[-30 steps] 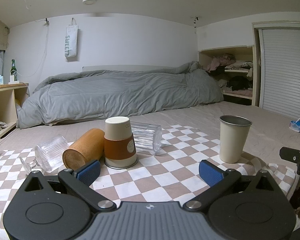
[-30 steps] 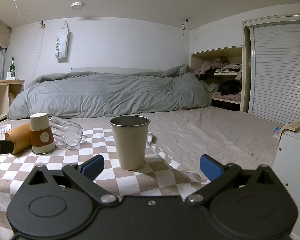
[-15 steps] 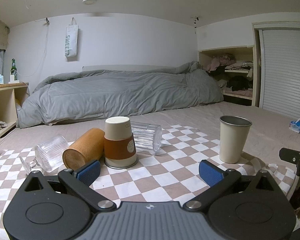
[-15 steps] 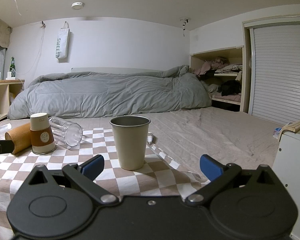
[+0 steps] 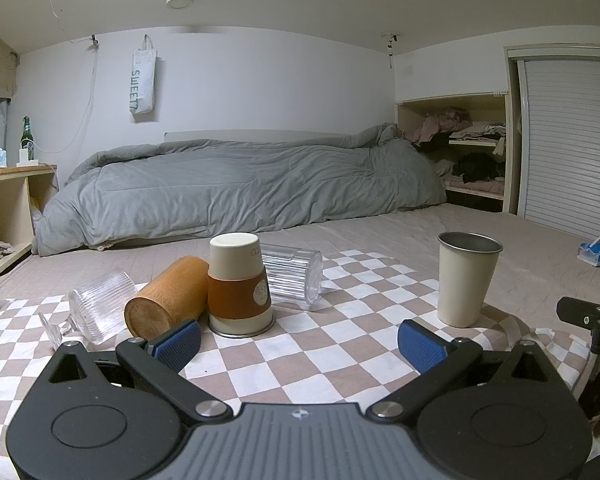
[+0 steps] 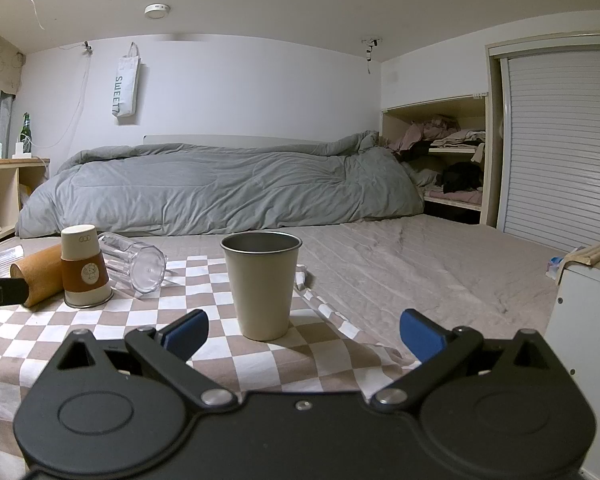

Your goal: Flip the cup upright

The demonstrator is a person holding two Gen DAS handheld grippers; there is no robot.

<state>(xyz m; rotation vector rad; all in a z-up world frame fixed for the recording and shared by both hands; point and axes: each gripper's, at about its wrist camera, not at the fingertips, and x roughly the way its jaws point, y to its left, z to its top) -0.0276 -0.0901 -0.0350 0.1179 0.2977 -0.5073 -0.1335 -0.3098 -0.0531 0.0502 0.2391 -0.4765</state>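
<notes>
A paper cup with a brown sleeve stands upside down on the checkered cloth; it also shows in the right wrist view. A wooden cup, a clear ribbed glass and a stemmed ribbed glass lie on their sides around it. A beige metal cup stands upright at the right, also in the right wrist view. My left gripper is open and empty, just short of the paper cup. My right gripper is open and empty, just before the metal cup.
A grey duvet lies on the bed behind. A wooden shelf stands at the left, a clothes shelf and a shutter door at the right. A white box stands by the cloth's right edge.
</notes>
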